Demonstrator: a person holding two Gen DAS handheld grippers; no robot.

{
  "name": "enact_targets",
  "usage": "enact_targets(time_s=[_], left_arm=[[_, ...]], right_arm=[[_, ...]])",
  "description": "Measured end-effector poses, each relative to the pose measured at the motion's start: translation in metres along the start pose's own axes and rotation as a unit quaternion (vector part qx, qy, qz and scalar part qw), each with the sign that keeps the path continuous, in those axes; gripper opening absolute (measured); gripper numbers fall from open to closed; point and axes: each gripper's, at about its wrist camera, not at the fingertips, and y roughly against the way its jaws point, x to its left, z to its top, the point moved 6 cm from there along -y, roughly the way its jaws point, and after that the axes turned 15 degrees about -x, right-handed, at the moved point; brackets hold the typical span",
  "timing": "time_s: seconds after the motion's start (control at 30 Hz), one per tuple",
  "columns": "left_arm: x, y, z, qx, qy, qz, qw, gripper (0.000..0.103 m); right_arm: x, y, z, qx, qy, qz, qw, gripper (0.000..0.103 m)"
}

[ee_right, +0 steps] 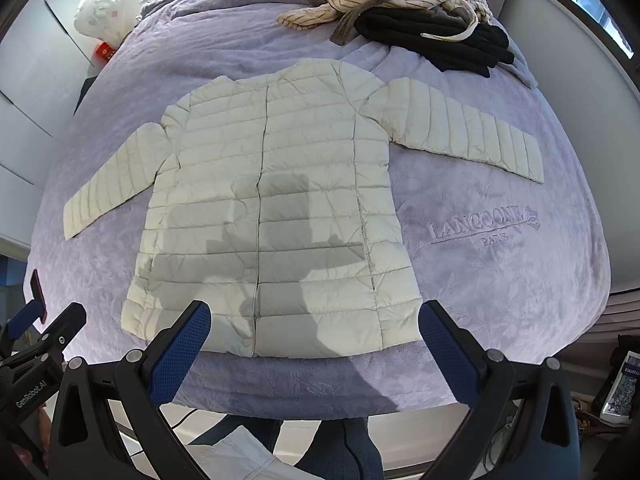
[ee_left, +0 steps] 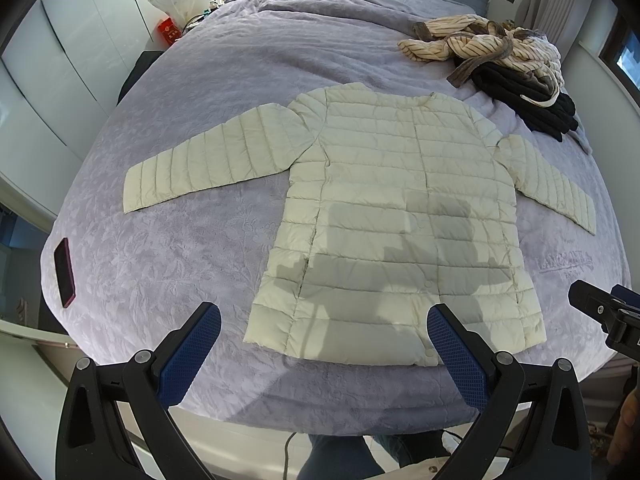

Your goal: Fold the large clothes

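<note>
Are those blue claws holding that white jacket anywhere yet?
No. The left gripper and the right gripper are both open and empty, near the hem of the jacket spread flat on the bed.

Pretty bright daylight in both views, and sharp hard-edged shadows land across the lower half of the cream quilted puffer jacket [ee_left: 396, 216] [ee_right: 272, 208]. Heavy fisheye bulge curves the lilac embossed bedspread [ee_left: 192, 248] [ee_right: 500, 280], with dark vignetting in the corners.
</note>
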Motion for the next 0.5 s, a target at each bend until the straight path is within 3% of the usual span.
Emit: enact_targets(time_s=[0.5], left_arm=[[-0.0013, -0.0070, -0.0026, 0.003, 0.000, -0.001, 1.0000, 0.103]], right_arm=[[0.0009, -0.0020, 0.0011, 0.002, 0.000, -0.001, 1.000, 0.103]])
